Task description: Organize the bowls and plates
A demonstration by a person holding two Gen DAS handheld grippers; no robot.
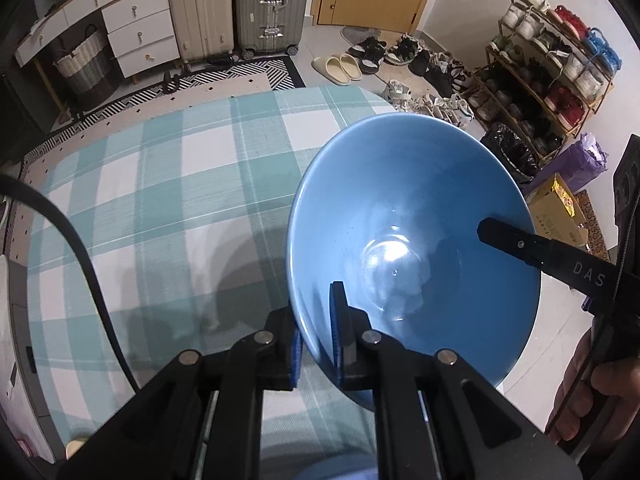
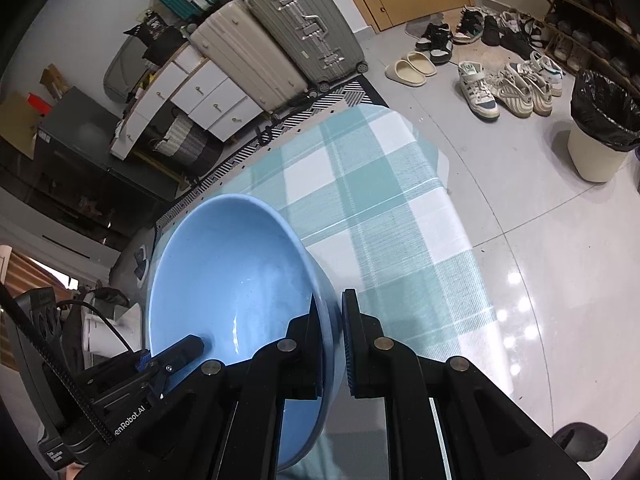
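Your left gripper [image 1: 318, 336] has its jaws clamped on the near rim of the blue bowl [image 1: 412, 216], one blue-padded finger inside the wall and one outside, at the lower middle of the left wrist view. Your right gripper [image 2: 332, 344] pinches the opposite rim the same way, low in the centre of its own view.

The bowl is glossy mid-blue, deep and round with a small flat bottom that catches a bright glare; nothing lies in it. It hangs tilted between the two grippers, clear of the counter [image 1: 160, 200], which wears a teal and white checked cloth and sits below and to the left of the bowl in the left wrist view.

At the right edge of the right wrist view a pale bin [image 2: 596, 148] lined with a black bag stands on the tiled floor.

Both grippers point steeply downward. Your right hand [image 1: 588, 392] shows at the lower right of the left wrist view, wrapped round its handle.
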